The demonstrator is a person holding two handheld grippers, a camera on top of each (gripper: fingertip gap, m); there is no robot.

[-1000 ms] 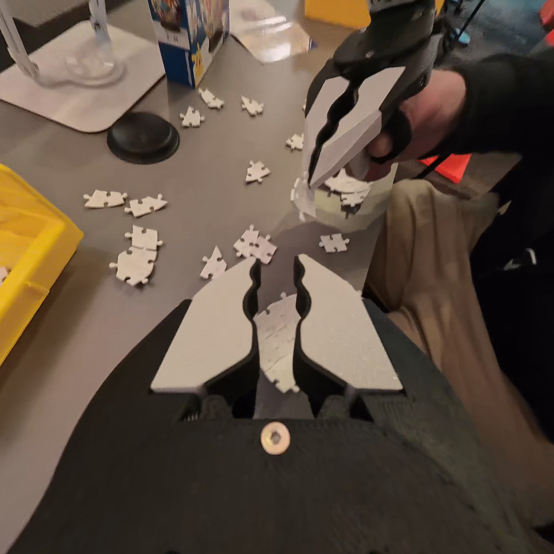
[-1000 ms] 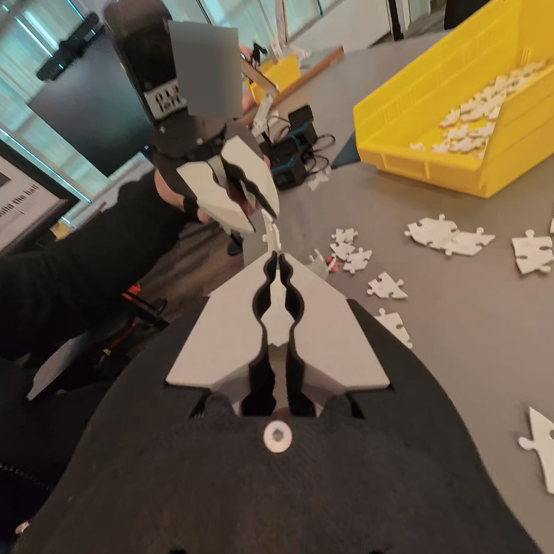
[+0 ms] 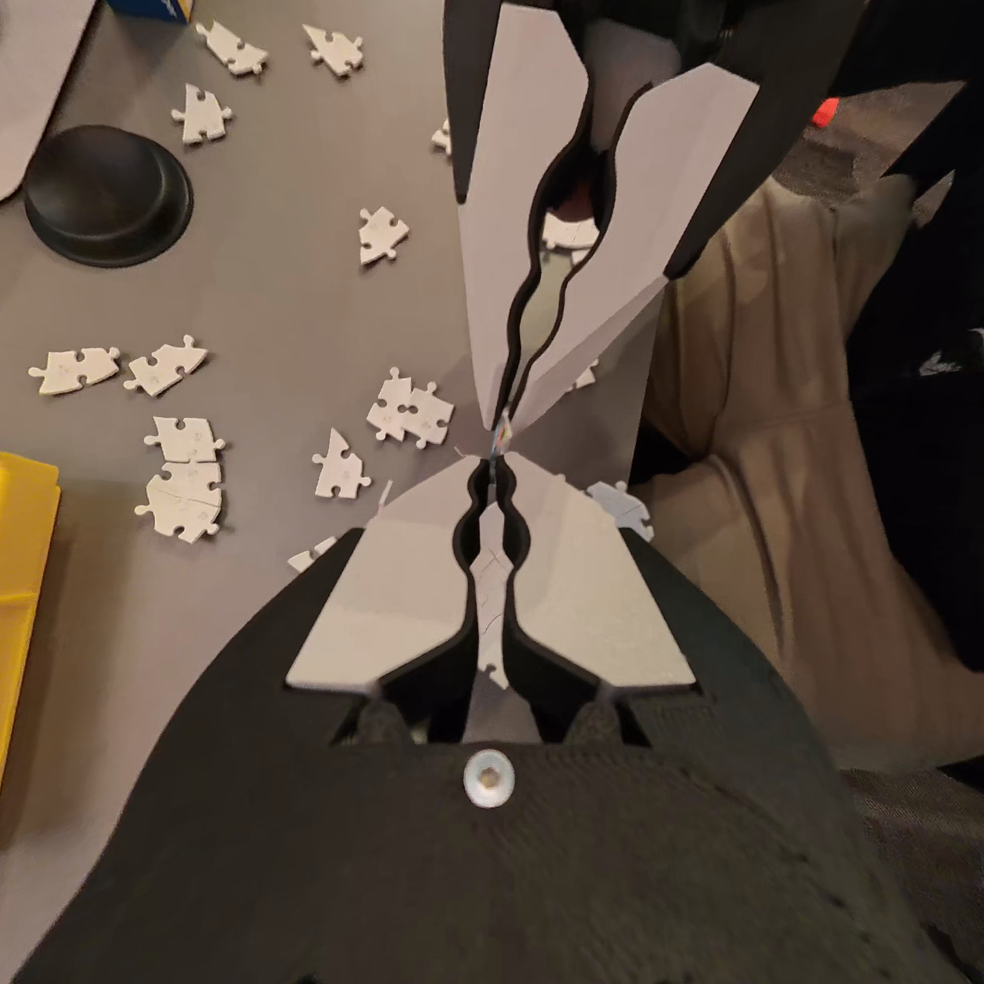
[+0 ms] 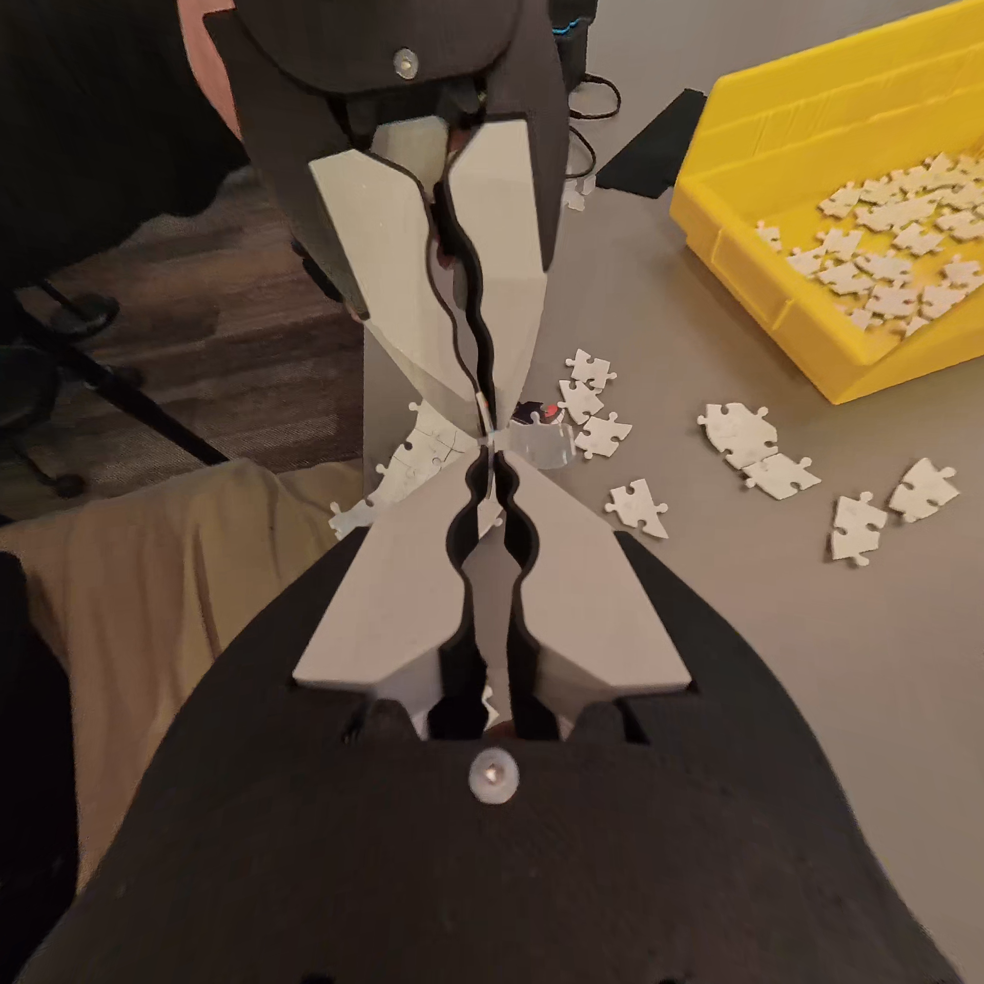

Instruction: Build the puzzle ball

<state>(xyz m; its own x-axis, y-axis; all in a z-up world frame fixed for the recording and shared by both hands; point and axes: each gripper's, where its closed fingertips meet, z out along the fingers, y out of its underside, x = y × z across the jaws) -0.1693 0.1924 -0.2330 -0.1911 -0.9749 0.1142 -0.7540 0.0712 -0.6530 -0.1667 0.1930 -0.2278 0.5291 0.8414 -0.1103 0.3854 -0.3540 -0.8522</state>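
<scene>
Since a second ago, both grippers have closed in on each other until their tips nearly meet, and the left gripper's jaws have narrowed around its piece.

Left wrist view: the left gripper (image 3: 492,468) fills the lower half of the frame, jaws narrow and clamped on a joined section of pale puzzle pieces (image 3: 491,580) standing edge-on between them. The right gripper (image 3: 505,423) reaches down from the top of the frame, jaws pinched on a thin puzzle piece (image 3: 501,430) showing a sliver of colour at its edge. The two tips sit just above a grey desk (image 3: 277,298). Loose pieces (image 3: 410,412) lie scattered face-down across the left and centre of the desk. A round black cap (image 3: 106,194) sits at upper left, and the corner of a yellow bin (image 3: 24,559) shows at the left edge. Tan trousers (image 3: 772,479) fill the right side.

Right wrist view: the right gripper (image 4: 491,464) rises from the bottom, jaws nearly together on its thin piece seen edge-on. The left gripper (image 4: 487,412) comes down from the top, its held section (image 4: 420,452) spreading to the left behind the tips. More loose pieces lie right of centre on the desk, and the yellow bin (image 4: 745,255) at upper right holds a heap of pieces (image 4: 905,239).
</scene>
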